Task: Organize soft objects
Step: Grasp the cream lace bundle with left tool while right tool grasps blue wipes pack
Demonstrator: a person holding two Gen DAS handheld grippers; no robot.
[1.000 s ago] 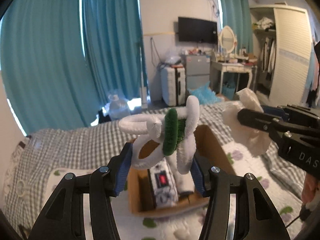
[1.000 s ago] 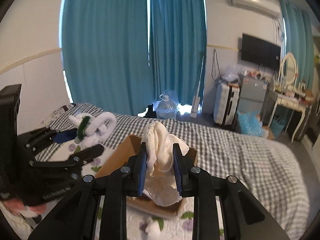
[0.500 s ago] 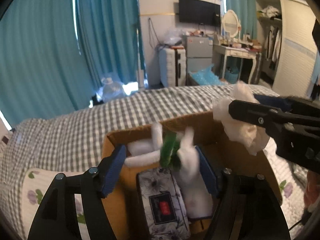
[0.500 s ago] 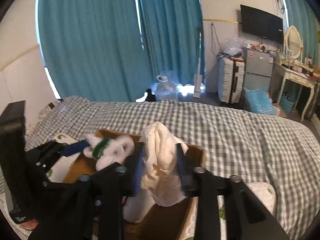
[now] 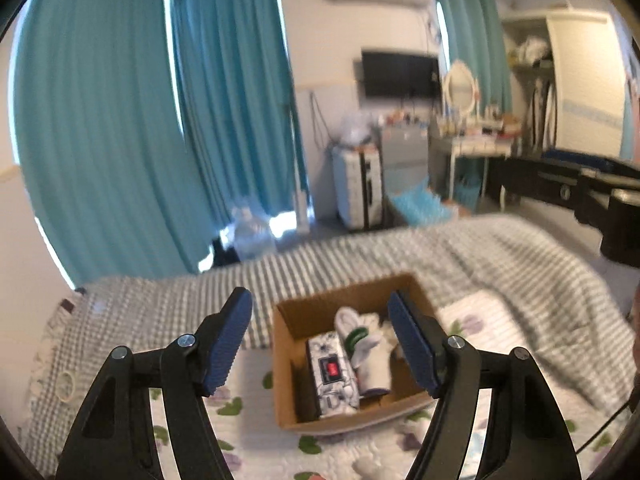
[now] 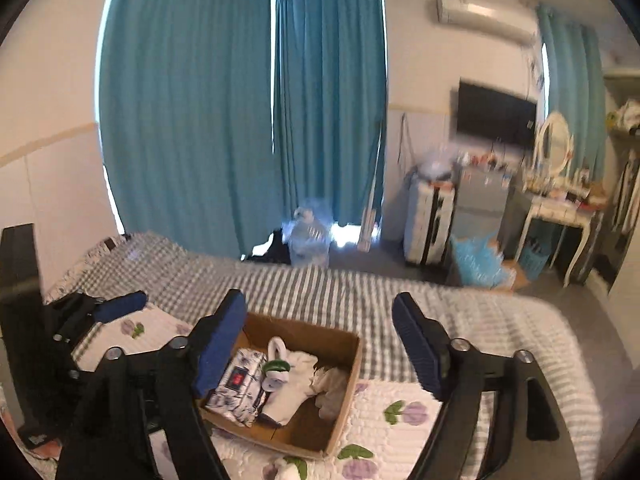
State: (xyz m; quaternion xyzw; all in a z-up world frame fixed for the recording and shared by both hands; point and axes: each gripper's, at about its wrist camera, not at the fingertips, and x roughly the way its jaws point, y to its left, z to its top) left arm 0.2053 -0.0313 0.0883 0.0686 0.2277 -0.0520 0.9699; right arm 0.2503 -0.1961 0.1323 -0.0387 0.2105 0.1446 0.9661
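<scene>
- The white plush toy with a green band point(image 5: 362, 340) is lying inside the cardboard box point(image 5: 288, 364), leaning against a floral-patterned pouch with a red label point(image 5: 332, 372) on its left.
- The right wrist view is showing what the left one barely does: a crumpled cream cloth point(image 6: 330, 390) is sitting in the box just right of the plush toy point(image 6: 280, 376) (in the left view the near finger is covering most of that corner).
- The box point(image 6: 344, 392) is resting on a quilt printed with purple flowers point(image 6: 404, 412), which is lying over a grey checked bedspread point(image 5: 500, 248).
- The left gripper point(image 5: 320, 340) is hovering above the box with its jaws spread wide and nothing between them.
- The right gripper point(image 6: 320, 344) is likewise hanging over the box with jaws wide apart and empty.
- Each view is catching the other tool at its edge: the right gripper point(image 5: 580, 184) at the left view's right side, the left gripper point(image 6: 100, 308) at the right view's left.
- Teal curtains point(image 6: 240, 120) are hanging behind the bed (both views are blurred).
</scene>
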